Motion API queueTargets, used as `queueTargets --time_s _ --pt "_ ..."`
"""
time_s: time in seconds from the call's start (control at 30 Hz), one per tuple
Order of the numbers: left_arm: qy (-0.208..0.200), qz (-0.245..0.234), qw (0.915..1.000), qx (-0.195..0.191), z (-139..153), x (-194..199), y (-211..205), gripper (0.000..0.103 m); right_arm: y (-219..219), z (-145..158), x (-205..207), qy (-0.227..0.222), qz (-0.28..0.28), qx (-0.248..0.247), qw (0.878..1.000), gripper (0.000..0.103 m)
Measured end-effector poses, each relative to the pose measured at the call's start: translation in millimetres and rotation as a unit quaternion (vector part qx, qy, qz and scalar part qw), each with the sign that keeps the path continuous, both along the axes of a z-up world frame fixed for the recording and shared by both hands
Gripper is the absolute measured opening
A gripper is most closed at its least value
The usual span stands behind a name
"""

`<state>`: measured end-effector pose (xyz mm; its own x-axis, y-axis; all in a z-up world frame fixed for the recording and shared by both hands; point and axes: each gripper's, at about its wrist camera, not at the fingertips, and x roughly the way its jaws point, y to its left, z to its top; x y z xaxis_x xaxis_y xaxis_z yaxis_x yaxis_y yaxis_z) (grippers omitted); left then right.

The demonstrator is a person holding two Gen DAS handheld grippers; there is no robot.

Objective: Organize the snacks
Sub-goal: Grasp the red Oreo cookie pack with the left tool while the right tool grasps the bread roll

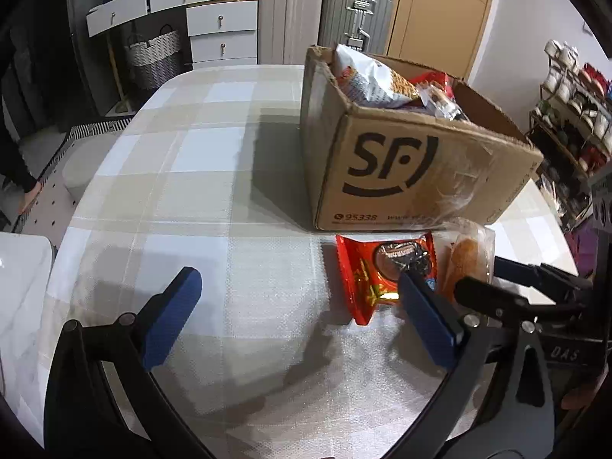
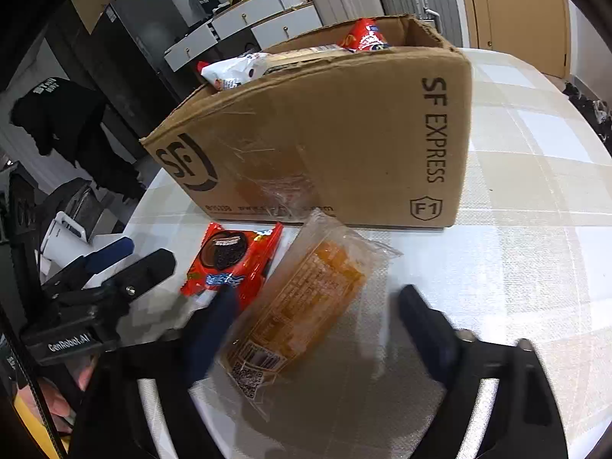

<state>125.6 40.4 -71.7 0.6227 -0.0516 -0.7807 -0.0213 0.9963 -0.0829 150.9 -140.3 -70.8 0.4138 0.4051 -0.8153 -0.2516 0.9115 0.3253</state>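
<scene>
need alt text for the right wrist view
The right claw straddles a clear-wrapped orange snack on the checked tablecloth, beside a red cookie pack. Behind stands an open cardboard box holding snacks.

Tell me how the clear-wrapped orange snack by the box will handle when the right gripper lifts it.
The orange snack is in a thin, crinkled clear wrapper, so its loose ends will probably flop. It lies flat, so rolling is unlikely. The glossy film may slip between the right gripper's pads, which straddle it without pressing.
</scene>
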Motion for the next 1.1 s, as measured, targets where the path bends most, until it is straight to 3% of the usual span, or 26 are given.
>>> queueTargets --time_s 0.07,0.23,0.6,0.83,1.1 --pt "-0.006 0.002 1.0 0.007 -0.6 0.5 0.1 0.102 1.7 -0.2 -1.3 -0.006 0.003 -0.01 1.0 0.079" --pt "-0.004 0.009 0.9998 0.017 -5.2 3.9 1.1 0.102 13.7 4.8 -6.1 -0.017 0.022 -0.017 0.999 0.057" --pt "-0.003 0.011 0.9995 0.03 -4.8 -7.4 0.2 0.102 15.2 6.4 -11.9 -0.01 0.031 0.001 0.999 0.038" --pt "0.001 0.024 0.9996 0.014 -5.5 -7.9 11.2 0.102 15.0 4.6 -12.2 -0.008 0.03 0.001 1.0 0.037" --pt "-0.002 0.027 0.9996 0.009 -2.9 -8.0 11.7 0.102 24.4 -2.7 -9.4 -0.014 0.032 -0.034 0.999 0.041"
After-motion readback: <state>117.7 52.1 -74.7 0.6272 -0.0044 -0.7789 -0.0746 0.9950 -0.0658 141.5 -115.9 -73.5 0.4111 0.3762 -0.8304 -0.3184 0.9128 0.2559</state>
